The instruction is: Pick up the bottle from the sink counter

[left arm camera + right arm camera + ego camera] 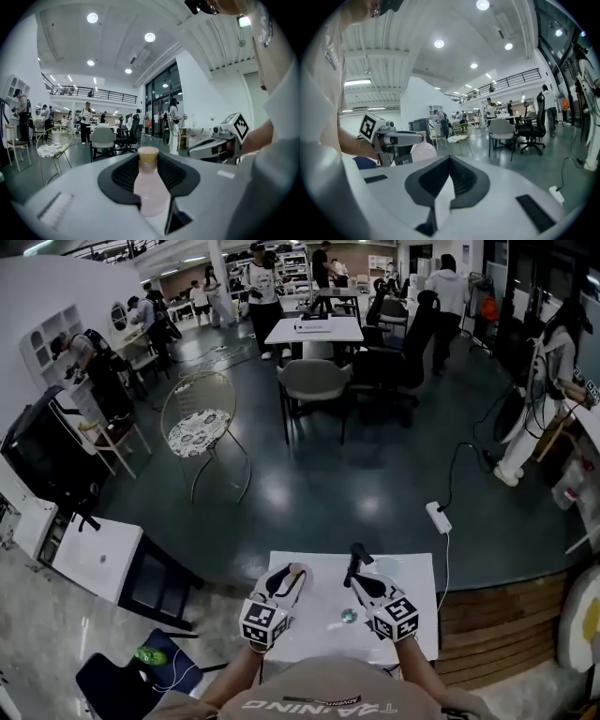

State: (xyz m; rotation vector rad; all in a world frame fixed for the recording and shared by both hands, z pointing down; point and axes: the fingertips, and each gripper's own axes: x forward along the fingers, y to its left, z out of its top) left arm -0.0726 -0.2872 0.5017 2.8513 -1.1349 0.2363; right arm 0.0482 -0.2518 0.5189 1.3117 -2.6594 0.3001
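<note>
the bottle [150,190] is gripped between the jaws of the left gripper [293,574], which are closed against its pale pink body, with the tan cap [148,153] standing out beyond the jaw tips. it is judged to be lifted clear of the white counter [417,577], though contact underneath cannot be ruled out. the right gripper [449,164] is seen with its jaws pressed together and nothing between them, off to the side of the left jaws. for the lift to be done well, the grip should be held firm and even, since the body looks smooth and rounded and could slide forward out of the jaws. the bottle is best raised straight away from the counter, without tilt, and the idle right gripper should be held out of its path. the base of the bottle is hidden deep between the jaws in the left gripper view, so how much of it is held cannot be told. a small round thing [349,616] on the counter beside the right jaws is too small to be named, and no sink basin can be made out.
</note>
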